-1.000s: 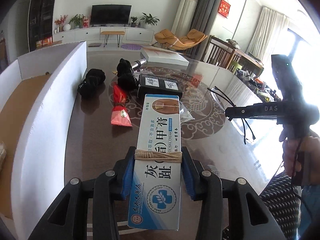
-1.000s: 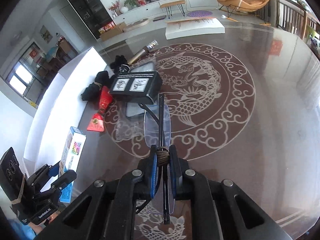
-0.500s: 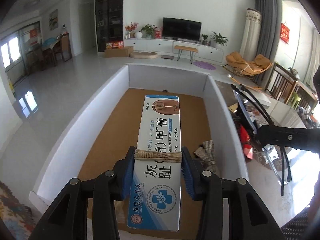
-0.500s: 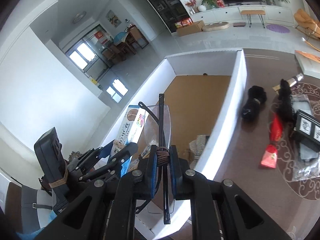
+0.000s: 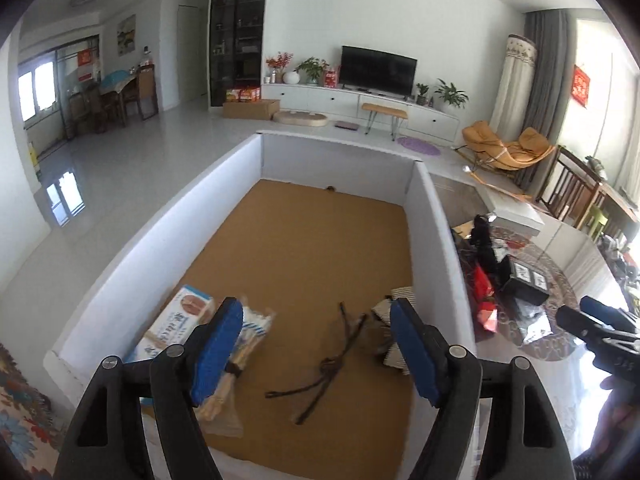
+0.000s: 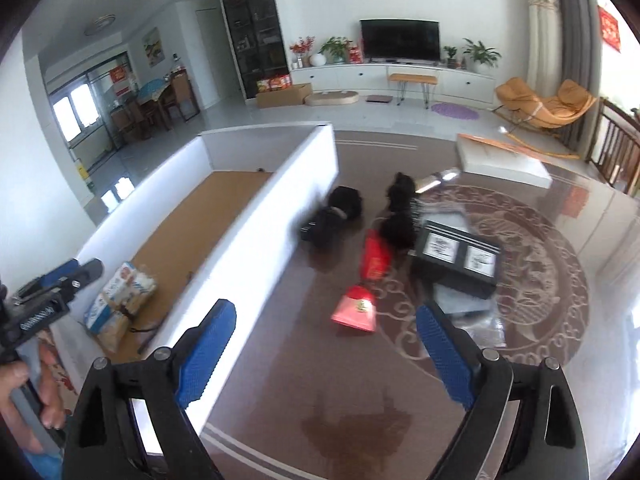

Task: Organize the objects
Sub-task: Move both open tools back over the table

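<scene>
Ointment box (image 5: 182,322) is lying in the white bin (image 5: 434,240) by its left wall. Our left gripper (image 5: 316,346) is opening, empty; dipping now risks snagging the glasses (image 5: 328,360) below. Switching views: our right gripper (image 6: 324,350) is opening over the table (image 6: 304,380), empty, and risks knocking the red packet (image 6: 356,310).

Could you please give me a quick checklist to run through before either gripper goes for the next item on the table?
1. Left gripper empty, jaws opening: ok.
2. Right gripper empty, jaws opening: ok.
3. Cream box lying inside the white bin: ok.
4. Glasses on the bin floor, clear of the left jaws: ok.
5. Red pouch on the table in front of the right gripper, path unobstructed: ok.
6. Black case sitting flat and stable: cannot tell.
</scene>
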Motion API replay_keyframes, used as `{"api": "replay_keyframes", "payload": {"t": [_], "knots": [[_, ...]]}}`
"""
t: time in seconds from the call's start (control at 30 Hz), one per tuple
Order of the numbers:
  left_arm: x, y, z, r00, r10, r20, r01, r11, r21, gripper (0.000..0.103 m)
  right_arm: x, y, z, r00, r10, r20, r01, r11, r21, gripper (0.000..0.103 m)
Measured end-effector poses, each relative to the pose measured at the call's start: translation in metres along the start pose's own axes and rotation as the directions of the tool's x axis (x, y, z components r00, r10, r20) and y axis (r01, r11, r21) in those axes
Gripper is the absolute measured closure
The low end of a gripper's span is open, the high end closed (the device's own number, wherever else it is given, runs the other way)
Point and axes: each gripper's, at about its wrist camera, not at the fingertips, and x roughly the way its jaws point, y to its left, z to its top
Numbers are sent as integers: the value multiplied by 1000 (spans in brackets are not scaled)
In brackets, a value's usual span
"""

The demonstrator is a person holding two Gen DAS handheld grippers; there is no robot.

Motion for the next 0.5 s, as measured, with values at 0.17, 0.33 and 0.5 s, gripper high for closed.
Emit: {"api": "replay_keyframes", "payload": {"t": [0.17, 0.33, 0.5], "knots": [[-25, -101, -6, 963, -268, 1, 266, 957, 112, 8, -1, -99, -54, 974, -217, -68, 222, 972, 71, 11], [-20, -190, -44, 921, -372, -117, 390, 895, 216, 5, -16, -162, -100, 940, -324, -108, 338, 928, 154, 11], [14, -233, -87, 908, -350, -233, 402, 884, 240, 5, -19, -193, -122, 922, -372, -112, 387, 905, 179, 11]]}}
